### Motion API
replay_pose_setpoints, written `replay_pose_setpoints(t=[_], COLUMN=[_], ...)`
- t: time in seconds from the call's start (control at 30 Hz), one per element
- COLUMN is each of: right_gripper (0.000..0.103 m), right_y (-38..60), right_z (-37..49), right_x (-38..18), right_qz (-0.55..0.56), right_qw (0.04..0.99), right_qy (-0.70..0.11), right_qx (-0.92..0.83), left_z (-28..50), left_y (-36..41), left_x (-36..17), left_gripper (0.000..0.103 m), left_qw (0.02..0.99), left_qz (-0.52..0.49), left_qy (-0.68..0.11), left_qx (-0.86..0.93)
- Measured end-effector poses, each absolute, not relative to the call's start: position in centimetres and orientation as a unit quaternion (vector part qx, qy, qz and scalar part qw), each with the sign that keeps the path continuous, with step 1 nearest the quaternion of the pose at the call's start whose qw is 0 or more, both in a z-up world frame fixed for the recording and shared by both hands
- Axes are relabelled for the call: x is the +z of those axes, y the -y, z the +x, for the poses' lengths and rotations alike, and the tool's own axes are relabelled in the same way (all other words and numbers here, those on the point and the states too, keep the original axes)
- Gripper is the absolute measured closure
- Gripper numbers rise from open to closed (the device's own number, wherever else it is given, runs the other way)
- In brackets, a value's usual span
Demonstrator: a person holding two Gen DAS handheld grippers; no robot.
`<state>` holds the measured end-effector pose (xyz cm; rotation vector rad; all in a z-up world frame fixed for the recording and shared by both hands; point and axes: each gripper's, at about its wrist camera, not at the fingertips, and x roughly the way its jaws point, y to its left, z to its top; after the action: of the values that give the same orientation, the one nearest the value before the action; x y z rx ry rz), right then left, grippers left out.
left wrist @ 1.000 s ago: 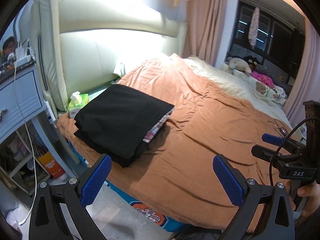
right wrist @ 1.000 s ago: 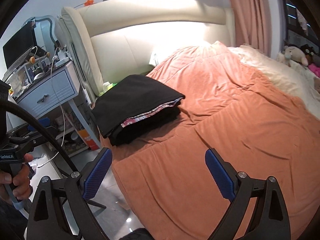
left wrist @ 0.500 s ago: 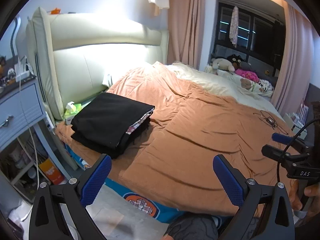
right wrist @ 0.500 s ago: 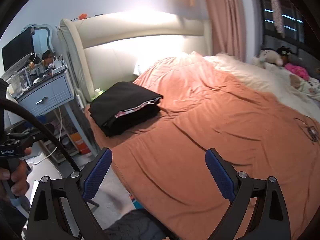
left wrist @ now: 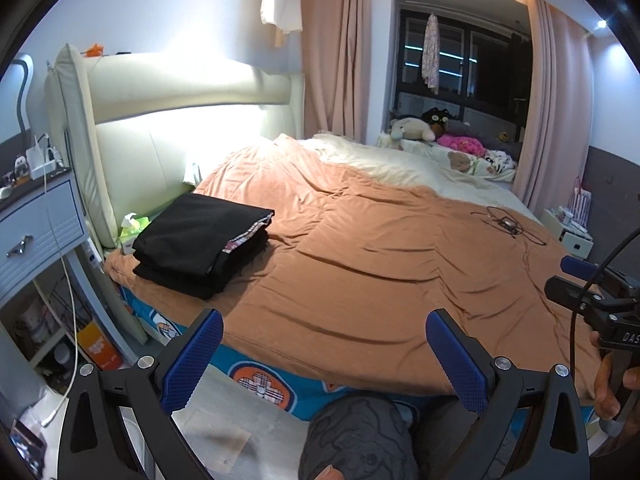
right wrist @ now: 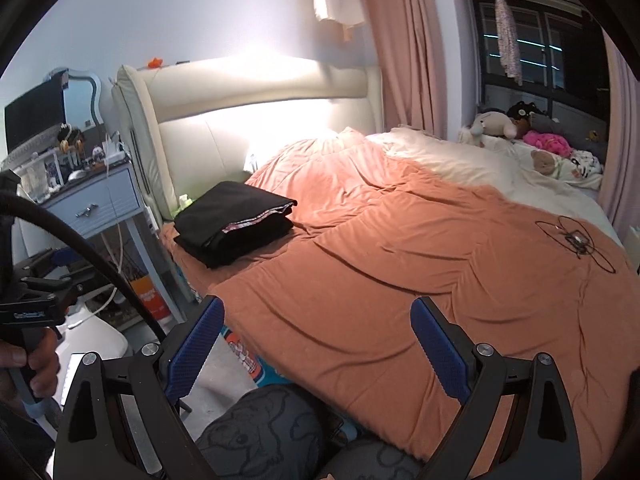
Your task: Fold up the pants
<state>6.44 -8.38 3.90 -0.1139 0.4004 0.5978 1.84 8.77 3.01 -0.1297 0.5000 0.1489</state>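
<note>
The black pants (left wrist: 200,244) lie folded in a neat stack on the near left corner of the orange bed cover (left wrist: 380,264), by the headboard. A patterned edge shows at the fold. They also show in the right wrist view (right wrist: 234,222). My left gripper (left wrist: 324,356) is open and empty, held off the bed's near edge, well back from the pants. My right gripper (right wrist: 316,340) is open and empty, also off the bed's edge. Each gripper shows at the side of the other's view.
A blue nightstand (right wrist: 96,208) with clutter stands left of the bed. A tissue box (left wrist: 134,228) sits by the headboard. A tangled black cable (left wrist: 508,224) lies on the cover at right. Stuffed toys (left wrist: 412,128) sit at the far side. My knee (left wrist: 356,436) is below.
Both grippers have pulled back and up from the bed; the folded pants look smaller and farther away. The pants have not moved. Both grippers stay open.
</note>
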Motion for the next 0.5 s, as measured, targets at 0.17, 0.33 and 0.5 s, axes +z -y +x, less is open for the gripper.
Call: replay_pose_setpoints(t=[0.17,0.33,0.5], right_gripper=[0.008,0.008,0.008], right_y=[10.1,10.9,11.9], right_z=[3.5,0.8,-1.3], right_x=[3.5,2.9,1.8], right_qz=[-0.046,-0.046,-0.033], right_qw=[0.938,0.942,0.945], right_qy=[-0.189,-0.175,-0.166], right_qx=[0.287,0.282,0.28], left_z=[-0.4,-2.3,-3.8], left_y=[-7.5,-7.1,-6.4], left_x=[3.1,2.8,2.7], left_gripper=[0.001,0.001,0.001], left_qw=[0.968,0.97,0.972], left_qz=[-0.063,-0.07,-0.059], left_qy=[-0.233,-0.221,-0.21], left_qx=[0.073,0.078,0.085])
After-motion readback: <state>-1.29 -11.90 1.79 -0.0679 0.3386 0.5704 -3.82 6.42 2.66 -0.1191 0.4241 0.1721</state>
